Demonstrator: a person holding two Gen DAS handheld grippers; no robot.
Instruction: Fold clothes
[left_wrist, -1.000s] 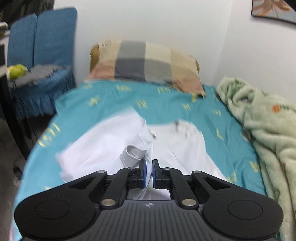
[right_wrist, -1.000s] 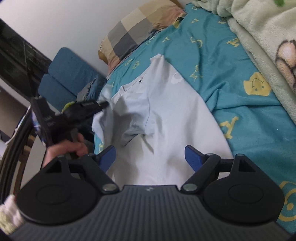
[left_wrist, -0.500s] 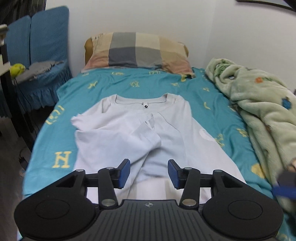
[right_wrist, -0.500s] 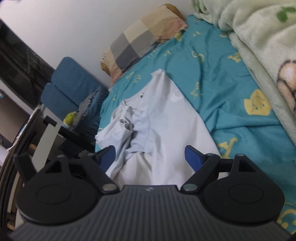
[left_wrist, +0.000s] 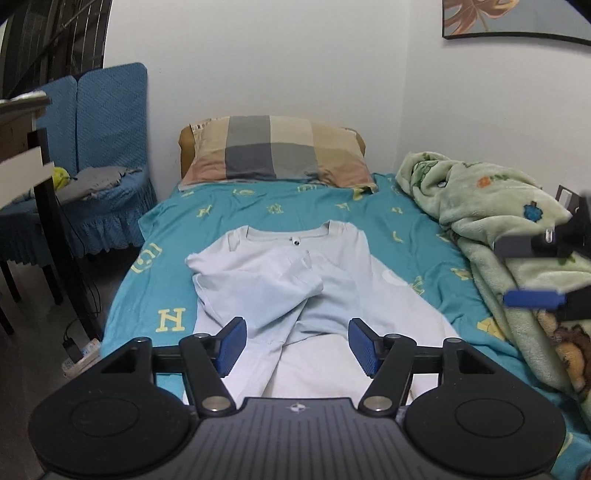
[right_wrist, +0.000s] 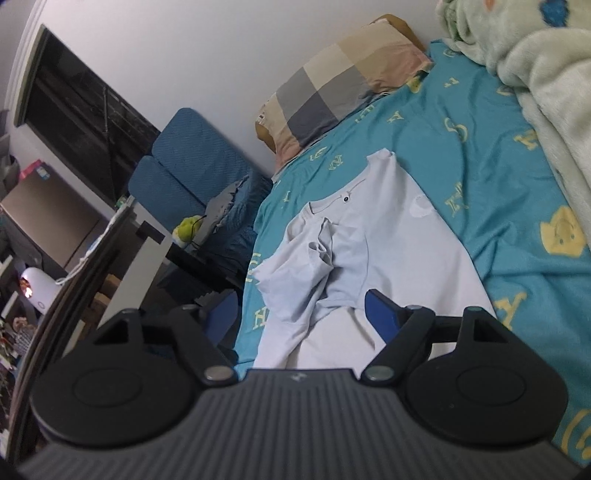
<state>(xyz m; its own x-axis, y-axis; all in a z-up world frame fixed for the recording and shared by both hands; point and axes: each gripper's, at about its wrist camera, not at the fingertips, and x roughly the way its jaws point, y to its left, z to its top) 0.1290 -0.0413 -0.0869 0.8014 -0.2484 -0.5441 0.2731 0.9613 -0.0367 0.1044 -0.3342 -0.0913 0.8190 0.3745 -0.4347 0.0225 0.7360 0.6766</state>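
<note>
A pale blue-white T-shirt (left_wrist: 295, 288) lies on the teal bed sheet (left_wrist: 258, 210), collar toward the pillow, its left sleeve folded in across the chest. My left gripper (left_wrist: 295, 343) is open and empty, held above the shirt's lower part. My right gripper (right_wrist: 301, 314) is open and empty, above the shirt (right_wrist: 369, 251) near its hem; it also shows at the right edge of the left wrist view (left_wrist: 532, 273), over the blanket.
A checked pillow (left_wrist: 273, 153) lies at the head of the bed. A green fleece blanket (left_wrist: 498, 229) is heaped along the right side. Blue chairs (left_wrist: 92, 155) with grey cloth and a dark desk (left_wrist: 29, 147) stand left of the bed.
My left gripper let go of the sleeve, opened and drew back. The sleeve now lies folded over the shirt's chest. My right gripper stayed open and rose slightly.
</note>
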